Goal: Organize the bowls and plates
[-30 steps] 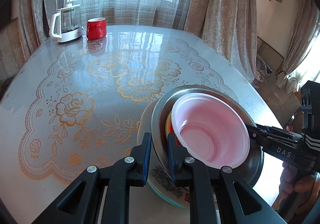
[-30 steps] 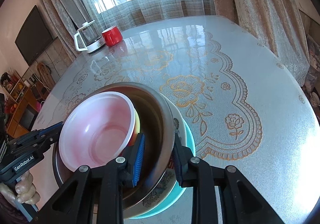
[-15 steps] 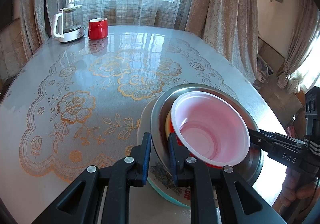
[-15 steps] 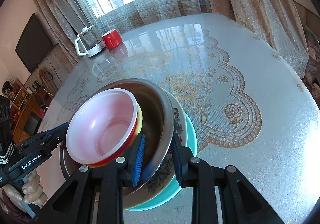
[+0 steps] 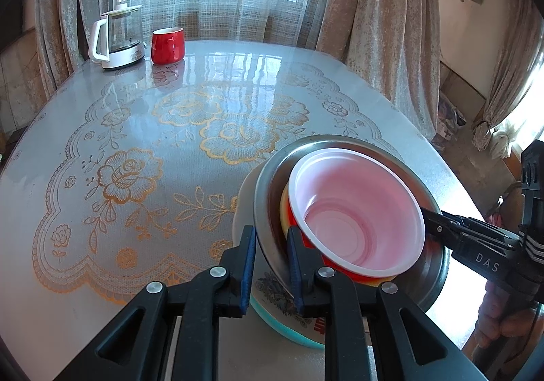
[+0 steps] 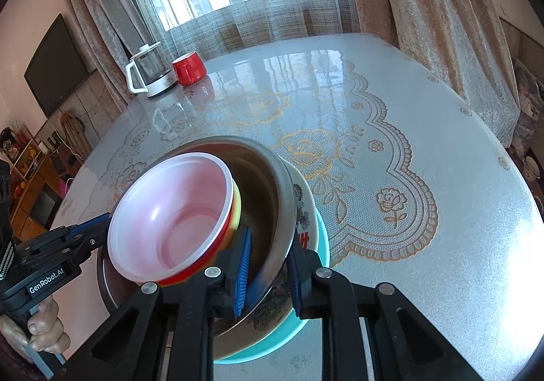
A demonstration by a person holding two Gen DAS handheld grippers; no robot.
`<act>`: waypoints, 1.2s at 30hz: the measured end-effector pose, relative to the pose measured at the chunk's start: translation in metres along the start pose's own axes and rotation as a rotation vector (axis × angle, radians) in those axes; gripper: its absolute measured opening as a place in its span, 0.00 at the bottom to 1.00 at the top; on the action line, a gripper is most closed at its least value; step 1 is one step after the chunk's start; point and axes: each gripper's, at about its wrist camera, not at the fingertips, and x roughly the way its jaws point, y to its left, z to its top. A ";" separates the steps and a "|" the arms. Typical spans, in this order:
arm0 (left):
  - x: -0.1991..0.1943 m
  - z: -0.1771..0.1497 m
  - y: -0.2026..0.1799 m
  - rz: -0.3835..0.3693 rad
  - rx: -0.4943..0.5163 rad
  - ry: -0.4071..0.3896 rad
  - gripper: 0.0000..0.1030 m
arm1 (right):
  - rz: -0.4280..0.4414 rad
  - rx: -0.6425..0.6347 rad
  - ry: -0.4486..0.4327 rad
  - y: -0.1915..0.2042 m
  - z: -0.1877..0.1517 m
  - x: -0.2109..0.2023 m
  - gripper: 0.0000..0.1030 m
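Your left gripper (image 5: pixel 270 265) is clamped on the near-left rim of the steel bowl (image 5: pixel 438 265), and your right gripper (image 6: pixel 268 274) is closing on the opposite rim, one finger inside and one outside. That bowl holds the pink bowl (image 5: pixel 357 214) nested in red and yellow ones. It sits on a floral plate (image 6: pixel 302 211) over a teal plate (image 6: pixel 321 241), near the table's (image 5: pixel 102 129) front edge.

We see the plastic bowl (image 5: pixel 357 214) nested in the steel bowl (image 5: pixel 438 265), atop stacked plates (image 5: pixel 272 289); kettle (image 5: pixel 117 37) and mug (image 5: pixel 167 45) stand side by side at the table's (image 5: pixel 136 129) far edge.
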 end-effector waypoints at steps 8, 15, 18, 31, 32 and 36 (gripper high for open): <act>-0.001 -0.001 -0.001 0.013 -0.007 -0.004 0.18 | 0.015 0.007 0.005 -0.002 0.000 0.000 0.19; -0.003 -0.002 0.000 0.015 -0.031 -0.011 0.18 | 0.032 0.013 0.010 -0.003 -0.001 -0.002 0.20; -0.004 -0.003 0.001 0.013 -0.036 -0.013 0.19 | 0.027 0.011 0.004 -0.004 0.000 -0.003 0.20; -0.020 -0.010 0.004 0.052 -0.053 -0.050 0.27 | -0.002 0.062 -0.046 -0.012 -0.003 -0.019 0.29; -0.021 -0.010 0.004 0.057 -0.053 -0.054 0.27 | -0.004 0.065 -0.048 -0.012 -0.004 -0.020 0.29; -0.028 -0.013 0.007 0.099 -0.053 -0.075 0.29 | -0.020 0.073 -0.062 -0.011 -0.007 -0.024 0.30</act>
